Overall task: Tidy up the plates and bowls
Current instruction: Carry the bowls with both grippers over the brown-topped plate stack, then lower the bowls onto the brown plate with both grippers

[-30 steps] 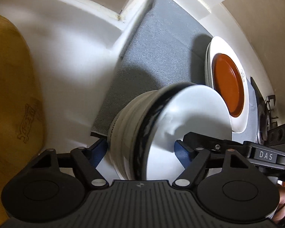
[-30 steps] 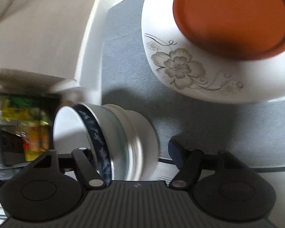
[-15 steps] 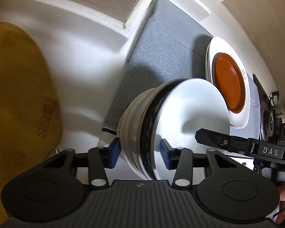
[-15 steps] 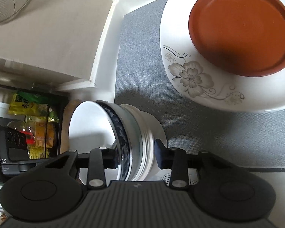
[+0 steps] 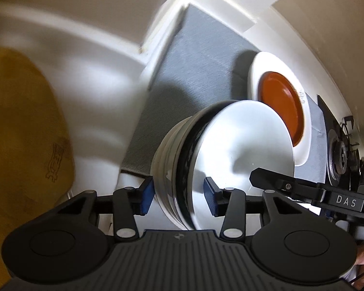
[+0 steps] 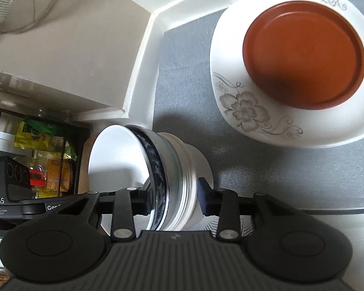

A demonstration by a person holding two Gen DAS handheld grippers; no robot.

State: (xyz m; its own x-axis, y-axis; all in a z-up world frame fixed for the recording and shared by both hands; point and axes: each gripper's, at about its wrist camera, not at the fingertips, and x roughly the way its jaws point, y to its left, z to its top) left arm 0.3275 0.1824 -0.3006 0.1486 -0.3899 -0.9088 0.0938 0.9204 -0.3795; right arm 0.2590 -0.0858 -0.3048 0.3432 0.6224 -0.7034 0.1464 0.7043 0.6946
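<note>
Grey mat (image 6: 267, 177) on the desk (image 5: 80, 101) already carries the floral plate (image 6: 254, 121) with the orange plate (image 6: 303, 55) stacked inside, so plates look sorted. Bowl stack (image 6: 172, 177) hangs above the mat's near edge, left tongs (image 5: 179, 194) and right tongs (image 6: 174, 194) both clamped across its rims, having just closed; placing it remains

The stack of bowls (image 5: 218, 160) hides its own lower rim behind the left tool's (image 5: 179, 195) body, and how many bowls are nested cannot be counted. The wooden board (image 5: 21, 145) is blurred and cut off at the left edge. The packets (image 6: 43, 155) on the shelf are too small to read.
</note>
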